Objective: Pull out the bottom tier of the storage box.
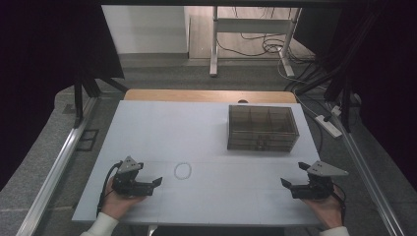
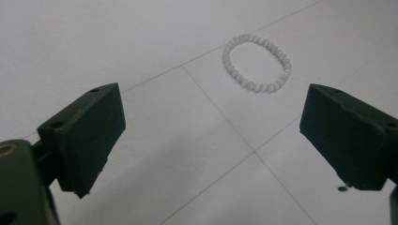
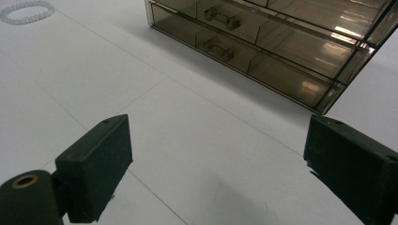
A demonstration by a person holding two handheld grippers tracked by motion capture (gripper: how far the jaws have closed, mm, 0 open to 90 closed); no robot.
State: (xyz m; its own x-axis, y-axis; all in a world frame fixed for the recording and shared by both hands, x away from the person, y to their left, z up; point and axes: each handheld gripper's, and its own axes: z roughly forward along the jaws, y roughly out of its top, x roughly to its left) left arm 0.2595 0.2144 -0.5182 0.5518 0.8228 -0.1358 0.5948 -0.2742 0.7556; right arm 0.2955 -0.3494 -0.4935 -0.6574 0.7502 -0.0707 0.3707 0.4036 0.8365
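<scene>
A small white bead bracelet lies flat on the white table, a little right of my left gripper. In the left gripper view the bracelet rests beyond the wide-apart jaws, with nothing between them. A smoky transparent drawer box stands at the back right of the table. My right gripper rests near the front right edge, open and empty, jaws pointing left. The right gripper view looks at the drawer box with its two small handles, and the bracelet sits at the far upper left.
The white table top ends close in front of both hands. A wooden strip runs along the far edge. Metal rails flank the table, and a desk frame with cables stands on the floor beyond.
</scene>
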